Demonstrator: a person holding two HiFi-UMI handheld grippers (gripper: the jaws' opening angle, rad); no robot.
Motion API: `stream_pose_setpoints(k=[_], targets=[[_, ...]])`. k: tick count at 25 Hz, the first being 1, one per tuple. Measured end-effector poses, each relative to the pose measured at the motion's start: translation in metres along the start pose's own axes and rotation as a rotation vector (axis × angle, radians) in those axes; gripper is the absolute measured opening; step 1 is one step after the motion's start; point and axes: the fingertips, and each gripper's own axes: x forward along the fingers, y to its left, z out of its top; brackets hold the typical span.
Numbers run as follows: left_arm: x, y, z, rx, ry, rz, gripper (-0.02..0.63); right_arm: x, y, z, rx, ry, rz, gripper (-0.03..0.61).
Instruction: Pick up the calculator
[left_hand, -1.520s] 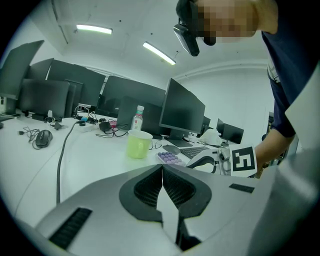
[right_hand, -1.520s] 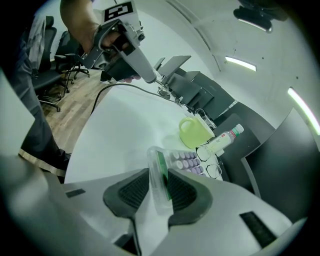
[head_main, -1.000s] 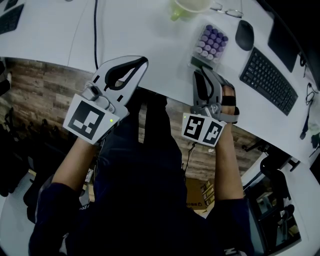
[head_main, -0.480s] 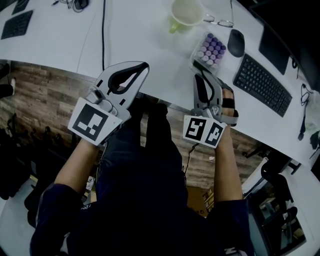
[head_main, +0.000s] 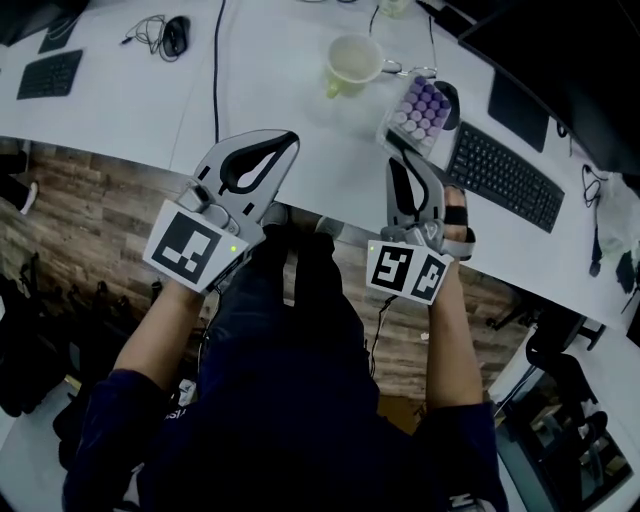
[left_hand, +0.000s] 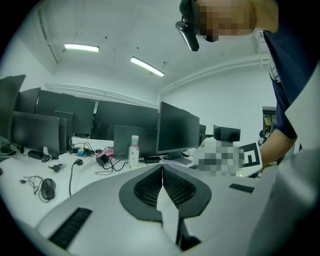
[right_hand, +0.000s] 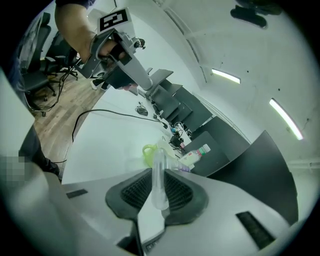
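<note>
White desk: purple-capped tube rack just ahead of right gripper, with green mug and keyboard nearby. The right gripper clamps a clear tube lengthwise along its jaws. The left gripper has its jaws pressed together, empty. Can't tell where the calculator is.

Right hand-held gripper partly hides tube rack (purple caps).

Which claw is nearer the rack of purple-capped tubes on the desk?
Right. In the head view the right claw sits just short of the rack's near end; the left claw is well off to its left.
</note>
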Motion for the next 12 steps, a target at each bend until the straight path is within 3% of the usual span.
stream_pose_setpoints(k=[12], targets=[[-0.012, -0.002, 0.071, 0.083, -0.093, -0.004, 0.028, -0.036, -0.056, 0.041, 0.001, -0.051, -0.116, 0.080]])
